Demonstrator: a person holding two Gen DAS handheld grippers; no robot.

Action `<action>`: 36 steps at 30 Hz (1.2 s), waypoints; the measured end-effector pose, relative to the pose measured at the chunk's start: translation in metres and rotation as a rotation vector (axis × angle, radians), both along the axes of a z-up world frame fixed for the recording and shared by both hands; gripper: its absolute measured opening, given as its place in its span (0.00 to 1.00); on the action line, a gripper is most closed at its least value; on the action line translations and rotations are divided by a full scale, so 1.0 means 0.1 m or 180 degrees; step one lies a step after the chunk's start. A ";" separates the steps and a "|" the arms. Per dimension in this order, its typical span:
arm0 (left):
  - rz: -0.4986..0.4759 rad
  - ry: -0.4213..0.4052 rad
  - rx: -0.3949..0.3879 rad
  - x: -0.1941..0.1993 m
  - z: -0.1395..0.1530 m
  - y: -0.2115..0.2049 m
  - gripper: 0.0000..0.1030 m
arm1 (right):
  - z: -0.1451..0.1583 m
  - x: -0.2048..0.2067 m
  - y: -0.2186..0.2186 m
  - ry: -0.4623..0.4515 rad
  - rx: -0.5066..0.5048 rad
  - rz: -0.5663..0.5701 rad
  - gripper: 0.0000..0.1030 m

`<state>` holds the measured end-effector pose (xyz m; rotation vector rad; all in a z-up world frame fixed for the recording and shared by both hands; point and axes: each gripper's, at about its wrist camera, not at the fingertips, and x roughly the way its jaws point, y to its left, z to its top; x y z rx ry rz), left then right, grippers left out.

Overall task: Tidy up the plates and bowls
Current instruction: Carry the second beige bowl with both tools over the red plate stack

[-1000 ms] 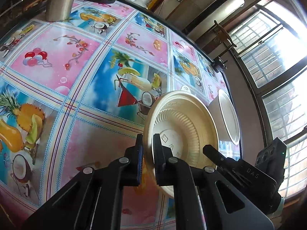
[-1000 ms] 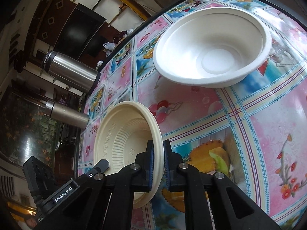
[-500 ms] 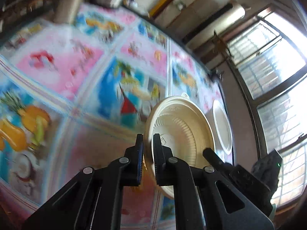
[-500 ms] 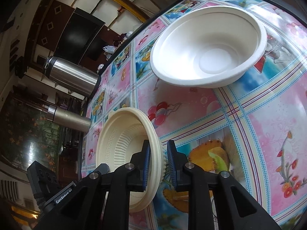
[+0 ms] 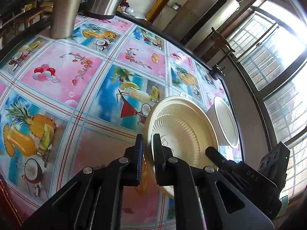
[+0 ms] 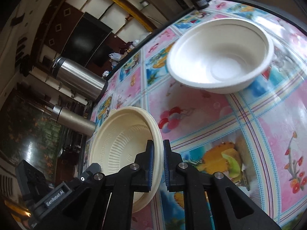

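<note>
A cream ribbed paper plate (image 5: 182, 132) is held on edge, above the table. My left gripper (image 5: 147, 159) is shut on its near rim. My right gripper (image 6: 157, 164) straddles the opposite rim of the plate (image 6: 122, 143) with its jaws a little apart, so a small gap shows on each side. A white paper bowl (image 6: 220, 55) stands upright on the table beyond the plate, and it also shows in the left wrist view (image 5: 224, 124) at the right. The right gripper's body (image 5: 249, 174) shows in the left wrist view.
The table (image 5: 80, 88) has a bright fruit-and-drink patterned cloth. Two steel flasks (image 6: 78, 80) stand at its far side. A small black clamp (image 6: 199, 0) sits on the table edge past the bowl. A window with bars (image 5: 278, 61) lies beyond that edge.
My right gripper's jaws have opened slightly off the plate rim. The left gripper keeps its grip and has tilted a little. The bowl has not moved.
</note>
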<state>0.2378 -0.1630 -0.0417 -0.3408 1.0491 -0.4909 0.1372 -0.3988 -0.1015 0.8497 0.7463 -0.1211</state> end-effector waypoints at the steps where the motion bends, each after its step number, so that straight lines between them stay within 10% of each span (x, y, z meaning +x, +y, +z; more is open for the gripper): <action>1: -0.0014 0.0005 0.0006 -0.01 -0.01 -0.01 0.07 | 0.00 -0.01 -0.02 0.0004 0.0013 -0.0012 0.09; 15: -0.0209 -0.0273 0.0252 -0.76 0.07 0.05 0.07 | 0.01 -0.53 0.00 -0.0052 0.0007 -0.0163 0.10; 36: 0.0768 -0.0896 0.0536 -1.87 1.10 2.14 0.10 | 0.86 -1.19 1.50 -0.0603 -0.0218 0.0699 0.10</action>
